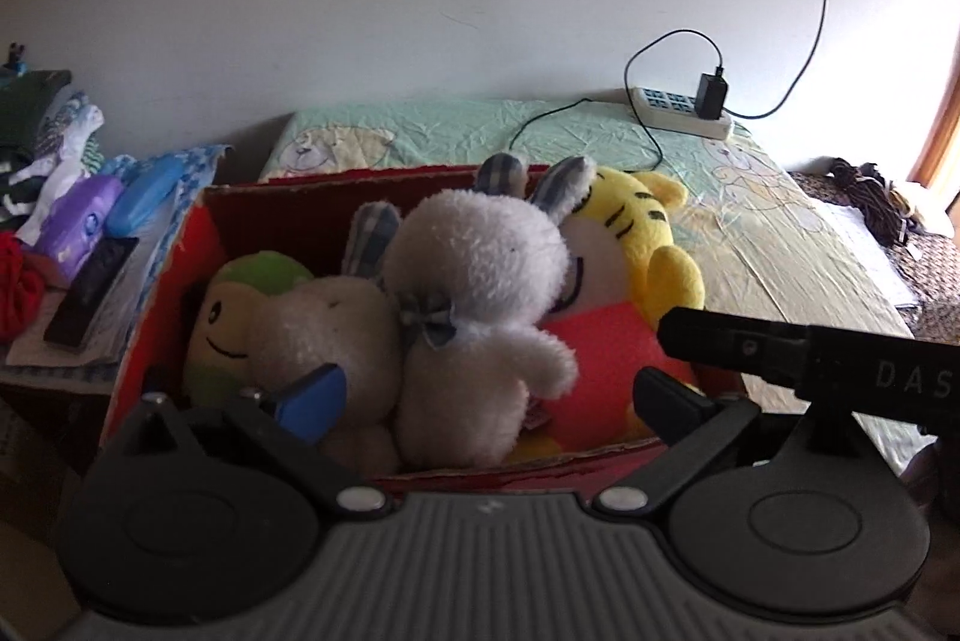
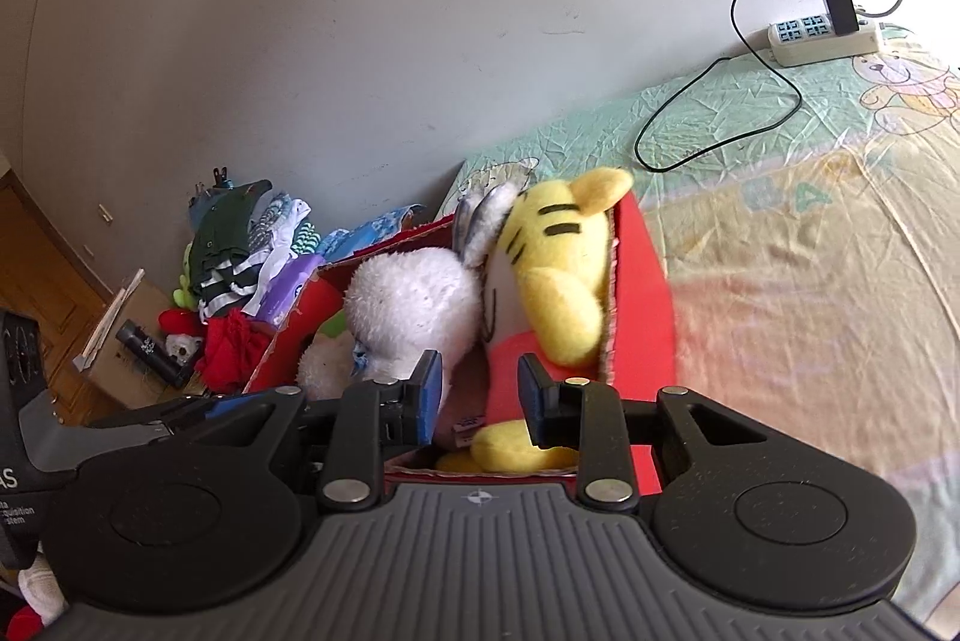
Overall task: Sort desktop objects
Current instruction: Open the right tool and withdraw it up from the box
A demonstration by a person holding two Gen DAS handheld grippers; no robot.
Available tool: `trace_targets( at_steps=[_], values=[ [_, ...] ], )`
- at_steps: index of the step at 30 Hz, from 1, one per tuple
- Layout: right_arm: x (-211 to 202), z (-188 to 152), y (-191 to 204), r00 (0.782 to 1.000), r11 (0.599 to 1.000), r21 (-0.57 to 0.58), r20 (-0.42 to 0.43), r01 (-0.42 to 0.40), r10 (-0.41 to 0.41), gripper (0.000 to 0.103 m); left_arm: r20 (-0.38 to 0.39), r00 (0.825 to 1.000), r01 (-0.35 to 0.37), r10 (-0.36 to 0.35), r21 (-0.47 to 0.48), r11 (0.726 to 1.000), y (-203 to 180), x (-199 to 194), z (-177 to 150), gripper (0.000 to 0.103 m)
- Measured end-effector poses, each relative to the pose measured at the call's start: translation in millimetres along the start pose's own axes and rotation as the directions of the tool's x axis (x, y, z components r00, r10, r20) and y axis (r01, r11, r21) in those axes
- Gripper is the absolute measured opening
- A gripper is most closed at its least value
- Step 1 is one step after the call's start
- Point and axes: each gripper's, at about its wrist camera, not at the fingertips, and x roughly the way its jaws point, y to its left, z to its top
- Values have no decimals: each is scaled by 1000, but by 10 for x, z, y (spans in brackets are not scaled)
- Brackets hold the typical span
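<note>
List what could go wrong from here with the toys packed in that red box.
1. The red box looks overfull: the white rabbit and yellow tiger rise above its rim, so a nudge might tip one out.
2. Both the left gripper and right gripper hang open over the box, close together; they may bump each other.
3. The charger cable loops across the bedsheet near the box and might snag.

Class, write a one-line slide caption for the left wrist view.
Open left gripper poised over a red box packed with a white rabbit plush, a yellow tiger plush and a green-capped plush.
</note>
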Motion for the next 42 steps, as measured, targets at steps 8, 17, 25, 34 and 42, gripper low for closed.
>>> trace_targets(
  at_steps=[8, 17, 25, 34, 42],
  values=[
    [-174, 51, -193, 1000, 1000, -13, -8, -12, 12, 31, 1, 997, -75, 75, -7, 997, -341, -68, 5, 102],
    [-446, 67, -458, 999, 999, -15, 4, 33, -33, 37, -20, 995, -100, 100, 0, 995, -747, -54, -10, 102],
    [-694, 10, -723, 990, 990, 0, 10, 142, -142, 37, -45, 997, -61, 64, 44, 997, -1212, -6, -89, 102],
    [-905, -135, -1052, 946, 944, 56, -24, 324, -324, 38, -146, 989, 3, 12, 100, 995, -1666, 250, -232, 102],
    [-1009, -185, -1227, 904, 899, 96, -50, 427, -424, 45, -187, 982, 11, 14, 134, 991, -1916, 368, -266, 102]
  ],
)
